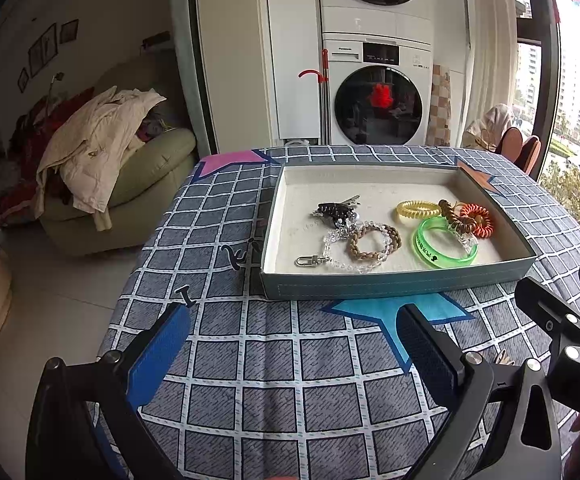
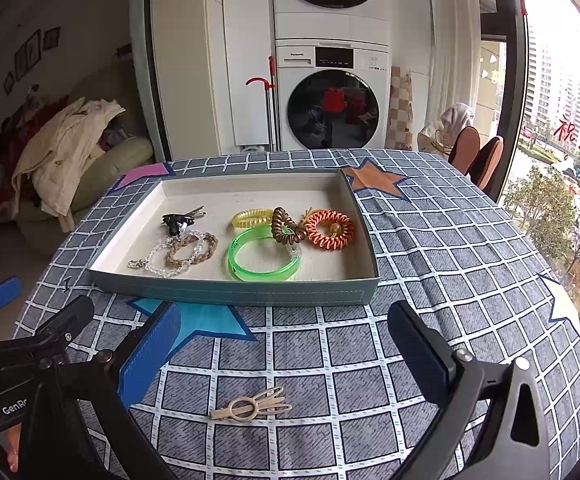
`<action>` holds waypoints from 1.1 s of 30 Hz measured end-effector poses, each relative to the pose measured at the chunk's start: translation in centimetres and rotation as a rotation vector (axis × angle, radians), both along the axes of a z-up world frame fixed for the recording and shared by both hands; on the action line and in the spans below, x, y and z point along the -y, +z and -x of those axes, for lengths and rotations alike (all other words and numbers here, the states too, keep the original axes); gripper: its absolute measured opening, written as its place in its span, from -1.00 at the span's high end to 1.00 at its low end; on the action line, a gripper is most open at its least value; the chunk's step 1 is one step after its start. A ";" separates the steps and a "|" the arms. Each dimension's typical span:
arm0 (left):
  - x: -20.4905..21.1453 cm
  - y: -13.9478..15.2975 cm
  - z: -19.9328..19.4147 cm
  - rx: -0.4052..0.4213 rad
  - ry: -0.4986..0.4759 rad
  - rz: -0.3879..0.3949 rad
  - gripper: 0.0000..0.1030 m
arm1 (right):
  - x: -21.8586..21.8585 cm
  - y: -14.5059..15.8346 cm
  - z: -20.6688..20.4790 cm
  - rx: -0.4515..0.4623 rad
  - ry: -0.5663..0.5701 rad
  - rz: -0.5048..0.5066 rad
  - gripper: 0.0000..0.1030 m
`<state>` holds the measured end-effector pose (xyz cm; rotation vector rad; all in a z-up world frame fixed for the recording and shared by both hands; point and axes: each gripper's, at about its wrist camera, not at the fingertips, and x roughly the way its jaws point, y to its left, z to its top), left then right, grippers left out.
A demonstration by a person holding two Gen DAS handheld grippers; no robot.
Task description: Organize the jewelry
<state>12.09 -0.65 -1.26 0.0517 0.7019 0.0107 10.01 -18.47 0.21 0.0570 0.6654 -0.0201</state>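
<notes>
The box [image 2: 233, 292] gathers the bands; 1 beige clip [image 2: 251, 406] lies outside on the worktop [image 2: 430, 240], so right gripper [image 2: 285, 344] hangs released above it, left gripper [image 1: 294, 344] released too

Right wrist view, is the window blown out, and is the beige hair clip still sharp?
Right wrist view: the window is overexposed, the far buildings washed pale; the beige hair clip reads sharp. Left wrist view: same glare, table edges bent by fisheye.

Daylight floods from the blown-out tall window [image 2: 562, 128] right of the fingers; fisheye edges bend and darken.
</notes>
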 end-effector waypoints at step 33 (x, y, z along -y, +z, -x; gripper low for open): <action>-0.1 -0.2 -0.1 -0.004 -0.003 0.003 -1.00 | 0.1 -0.1 0.0 -0.004 0.003 0.003 -0.99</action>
